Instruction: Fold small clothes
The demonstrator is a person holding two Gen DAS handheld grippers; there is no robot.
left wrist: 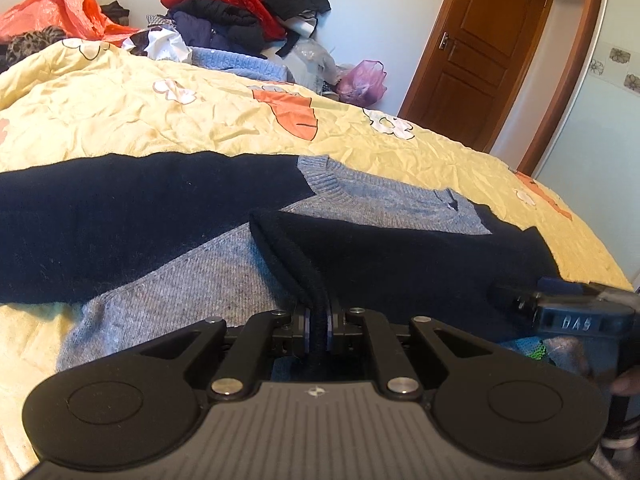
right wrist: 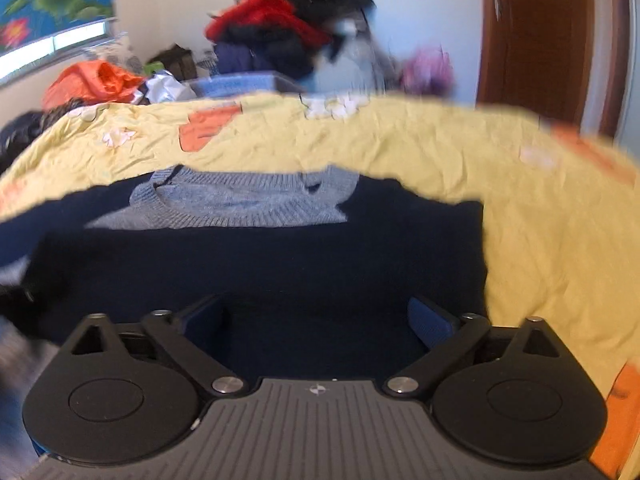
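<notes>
A small sweater (left wrist: 208, 272), grey-blue in the body with navy sleeves, lies flat on the yellow quilt (left wrist: 120, 120). My left gripper (left wrist: 318, 322) is shut on the edge of a navy sleeve (left wrist: 400, 256) that is folded across the chest. The left sleeve (left wrist: 120, 216) stretches out to the left. In the blurred right wrist view the same sweater (right wrist: 248, 204) shows its grey collar, with navy cloth below. My right gripper (right wrist: 318, 320) stands open above the navy cloth, nothing between its fingers. The right gripper (left wrist: 576, 316) also appears at the right edge of the left wrist view.
A heap of red, black and navy clothes (left wrist: 240, 12) sits at the far side of the bed, beside an orange bag (left wrist: 68, 16) and a pink bag (left wrist: 364, 80). A wooden door (left wrist: 480, 48) stands at the right. The quilt's edge drops off at the right.
</notes>
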